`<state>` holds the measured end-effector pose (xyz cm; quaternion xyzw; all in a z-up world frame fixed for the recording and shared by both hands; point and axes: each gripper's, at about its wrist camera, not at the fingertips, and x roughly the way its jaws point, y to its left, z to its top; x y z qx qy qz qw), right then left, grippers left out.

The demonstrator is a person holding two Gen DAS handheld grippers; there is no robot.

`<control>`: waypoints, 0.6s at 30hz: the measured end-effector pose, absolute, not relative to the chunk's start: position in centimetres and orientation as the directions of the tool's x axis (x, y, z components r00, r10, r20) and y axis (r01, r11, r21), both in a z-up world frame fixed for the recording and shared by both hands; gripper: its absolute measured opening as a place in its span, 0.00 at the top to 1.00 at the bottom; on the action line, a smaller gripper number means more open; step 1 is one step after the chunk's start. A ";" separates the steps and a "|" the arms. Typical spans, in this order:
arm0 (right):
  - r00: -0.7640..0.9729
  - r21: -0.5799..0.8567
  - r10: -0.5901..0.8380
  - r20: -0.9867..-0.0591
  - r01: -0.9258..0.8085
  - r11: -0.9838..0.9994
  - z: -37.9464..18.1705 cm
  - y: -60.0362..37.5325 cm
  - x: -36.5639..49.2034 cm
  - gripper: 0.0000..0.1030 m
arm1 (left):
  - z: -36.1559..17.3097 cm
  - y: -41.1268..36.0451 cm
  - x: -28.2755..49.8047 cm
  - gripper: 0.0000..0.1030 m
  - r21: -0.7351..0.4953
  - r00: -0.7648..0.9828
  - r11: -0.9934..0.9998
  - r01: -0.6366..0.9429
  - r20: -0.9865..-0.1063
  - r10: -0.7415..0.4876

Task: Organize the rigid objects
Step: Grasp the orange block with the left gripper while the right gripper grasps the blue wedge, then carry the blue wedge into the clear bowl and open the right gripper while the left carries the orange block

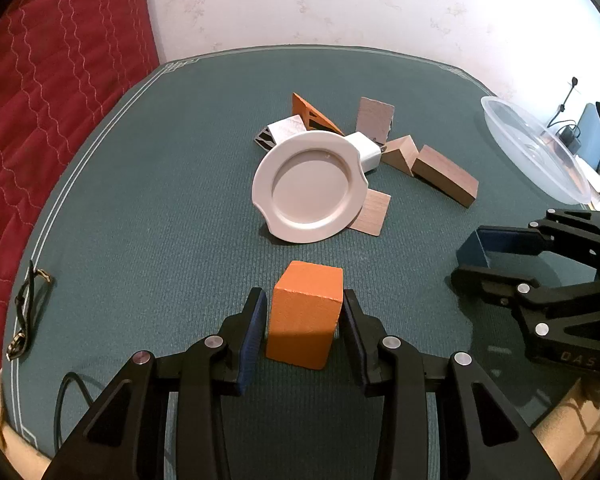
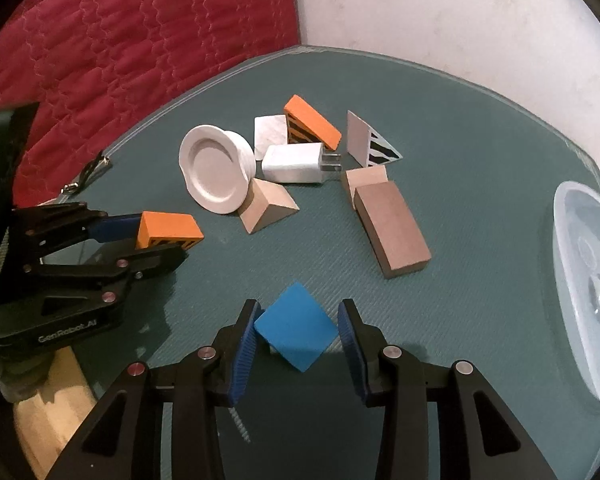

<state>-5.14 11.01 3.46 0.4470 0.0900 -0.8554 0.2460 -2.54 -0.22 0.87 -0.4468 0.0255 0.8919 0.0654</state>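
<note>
Left gripper (image 1: 305, 316) clamps the orange block (image 1: 306, 314), its long axis running front to back along the fingers, near the table's front edge. Right gripper (image 2: 298, 330) pinches the blue block (image 2: 296, 326) corner to corner, so it sits diamond-wise, one corner pointing away from the camera. Both hover over the green table (image 1: 160, 220). Mid-table, a white plate (image 1: 312, 186) leans among wooden blocks; a clear plastic bowl (image 2: 588, 276) sits at the right edge. Red quilt (image 1: 52, 80) left, pale wall behind.
</note>
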 end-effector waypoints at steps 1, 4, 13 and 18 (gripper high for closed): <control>-0.479 0.064 -0.341 -0.809 0.505 -0.861 3.4 11.4 -4.7 0.59 | 0.9 -0.2 -2.5 0.62 -0.013 -0.592 -0.990 -0.139 -0.800 0.094; -0.480 0.053 -0.335 -0.811 0.509 -0.859 3.4 11.7 -4.4 0.60 | 0.9 -0.2 -2.5 0.62 -0.012 -0.593 -0.990 -0.139 -0.800 0.093; -0.509 0.110 -0.320 -0.799 0.399 -0.910 3.7 13.5 -4.0 0.63 | 1.1 -0.7 -2.6 0.67 -0.026 -0.600 -0.992 -0.124 -0.795 0.096; -0.532 0.168 -0.332 -0.779 0.334 -0.928 4.4 15.2 -3.8 0.64 | 1.8 -0.7 -2.4 0.70 -0.015 -0.618 -0.993 -0.116 -0.782 0.084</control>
